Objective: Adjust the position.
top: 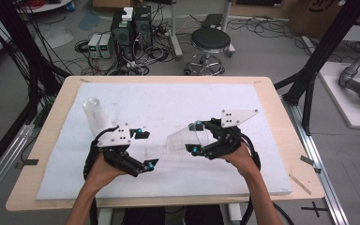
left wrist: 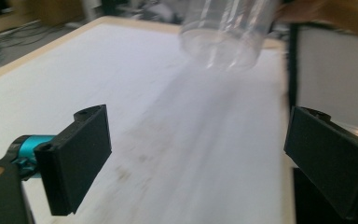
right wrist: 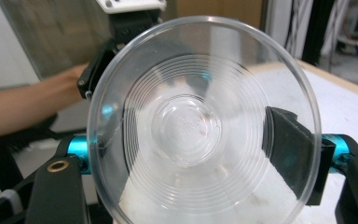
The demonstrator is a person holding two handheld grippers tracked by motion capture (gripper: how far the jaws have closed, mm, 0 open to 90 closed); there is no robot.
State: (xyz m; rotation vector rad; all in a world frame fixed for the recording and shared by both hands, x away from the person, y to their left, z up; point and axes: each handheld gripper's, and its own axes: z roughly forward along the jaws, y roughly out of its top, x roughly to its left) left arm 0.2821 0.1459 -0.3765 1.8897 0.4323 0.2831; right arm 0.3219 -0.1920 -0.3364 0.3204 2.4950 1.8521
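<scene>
At the left of the high view a second clear plastic cup [top: 93, 114] stands mouth-down on the white foam mat [top: 168, 101], just behind the left gripper [top: 146, 149] and apart from its jaws. That gripper lies low over the mat in the person's left hand [top: 104, 169], pointing toward the middle of the table, its jaws spread wide with nothing between them; in the left gripper view bare mat shows between the two black pads [left wrist: 77, 156], and the base of the clear plastic cup [left wrist: 226, 32] hangs farther off, above and ahead of the gap, well clear of both pads. Moving right in the high view, that cup [top: 187, 138] lies on its side off the mat, its closed base aimed toward the left gripper and its wide mouth seated in the right gripper [top: 196, 137], held in the person's right hand [top: 240, 157]. In the right gripper view the cup [right wrist: 200, 121] faces the camera mouth-first, its round bottom at the centre, and the jaws are closed on its wall from either side near the rim, the right pad [right wrist: 291, 149] seen pressing through the clear plastic. The left gripper [right wrist: 121, 46] shows beyond the cup, blurred.
</scene>
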